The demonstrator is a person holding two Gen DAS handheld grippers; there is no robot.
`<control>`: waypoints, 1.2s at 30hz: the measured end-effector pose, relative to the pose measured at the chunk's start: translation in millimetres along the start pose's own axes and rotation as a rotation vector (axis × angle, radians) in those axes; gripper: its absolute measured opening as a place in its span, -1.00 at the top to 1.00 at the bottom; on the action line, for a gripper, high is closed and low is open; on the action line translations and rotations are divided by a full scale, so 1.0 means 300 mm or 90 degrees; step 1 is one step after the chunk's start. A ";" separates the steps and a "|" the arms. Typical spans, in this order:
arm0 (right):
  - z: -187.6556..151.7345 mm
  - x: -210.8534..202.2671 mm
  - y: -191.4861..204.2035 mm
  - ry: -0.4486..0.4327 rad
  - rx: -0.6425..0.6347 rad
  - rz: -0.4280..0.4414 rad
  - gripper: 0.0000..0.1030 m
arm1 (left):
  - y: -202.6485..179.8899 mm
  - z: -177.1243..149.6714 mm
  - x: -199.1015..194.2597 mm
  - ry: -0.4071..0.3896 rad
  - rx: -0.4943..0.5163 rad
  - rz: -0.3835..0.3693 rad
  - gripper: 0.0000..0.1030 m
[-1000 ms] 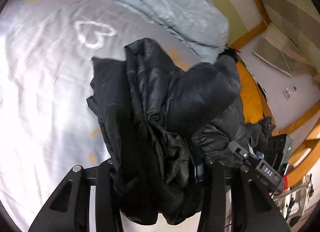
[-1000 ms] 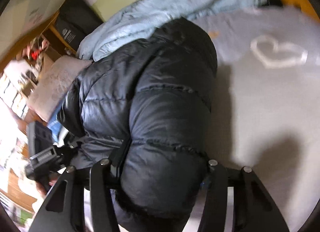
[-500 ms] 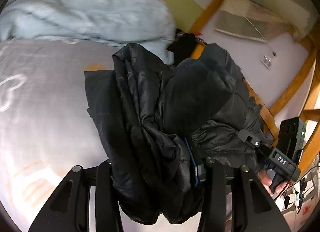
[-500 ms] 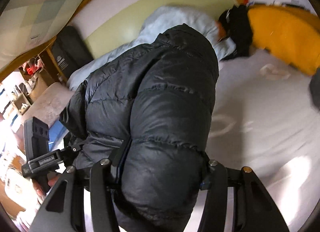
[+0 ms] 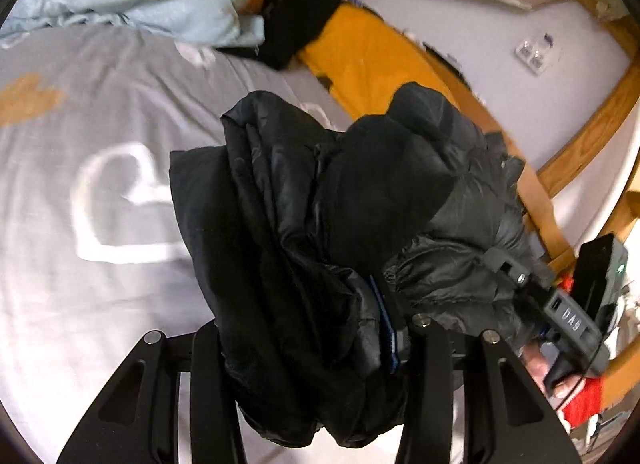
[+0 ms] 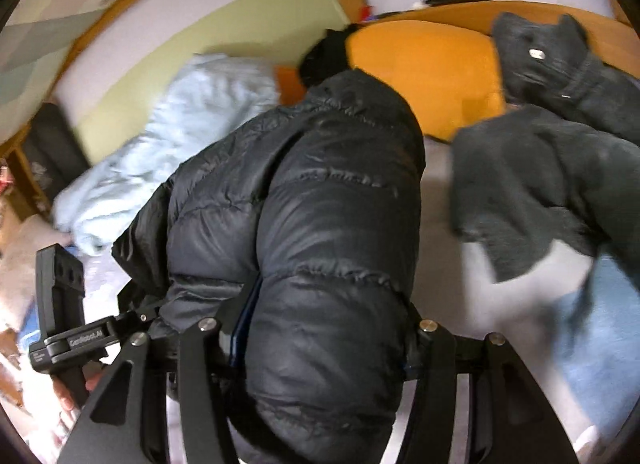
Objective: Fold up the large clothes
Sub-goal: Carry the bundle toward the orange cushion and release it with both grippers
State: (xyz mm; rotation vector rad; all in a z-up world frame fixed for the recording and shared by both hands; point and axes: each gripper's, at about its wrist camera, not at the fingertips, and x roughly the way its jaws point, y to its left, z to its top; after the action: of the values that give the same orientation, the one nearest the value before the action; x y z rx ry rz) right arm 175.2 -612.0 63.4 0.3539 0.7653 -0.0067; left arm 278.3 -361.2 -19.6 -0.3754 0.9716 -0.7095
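I had the jacket [image 5: 320, 232] bunched up and clear of the bed [image 5: 100, 296], carried between both tools. The left gripper [image 5: 316, 348] stood about half open, its jaws clamped on a thick wad of the black lining, and the right gripper [image 6: 316, 344] was much the same, closed around a fat quilted roll of the same jacket [image 6: 320, 223]. In the left view I could see the right gripper [image 5: 560, 304] close beside me, so the two grips sat near each other on one bundle. My worry was slippage: the shell looked slick and puffy, and a wad that thick could squeeze out of jaws that only pinch its middle, mostly on the left, where loose folds hung below the fingers. A quick swing would make that likelier. To the right lay a grey garment [image 6: 540, 183] and a blue one [image 6: 592, 324], with an orange pillow [image 6: 420, 75] behind; setting the jacket down there could drag or bury them. I judged the fold itself fragile, since any slack layer could open when the bundle landed.
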 end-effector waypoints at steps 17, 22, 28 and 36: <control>-0.096 -0.152 0.093 -0.146 -0.094 -0.230 -0.80 | -0.064 -0.136 -0.278 -0.170 0.214 0.217 -0.68; -0.173 -0.254 0.256 -0.162 -0.111 -0.167 -0.89 | -0.045 -0.225 -0.495 -0.229 0.213 0.232 -0.77; -0.325 -0.324 0.403 -0.148 -0.086 -0.099 -1.00 | -0.012 -0.303 -0.748 -0.267 0.215 0.251 -0.93; -0.455 -0.348 0.509 -0.141 -0.077 -0.086 -1.00 | 0.013 -0.435 -0.911 -0.300 0.239 0.283 -0.99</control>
State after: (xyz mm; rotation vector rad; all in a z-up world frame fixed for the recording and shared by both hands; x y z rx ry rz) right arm 27.6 -438.0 91.0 0.1825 0.5655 -0.1251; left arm 68.4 -166.1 78.2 0.0147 0.4338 -0.3568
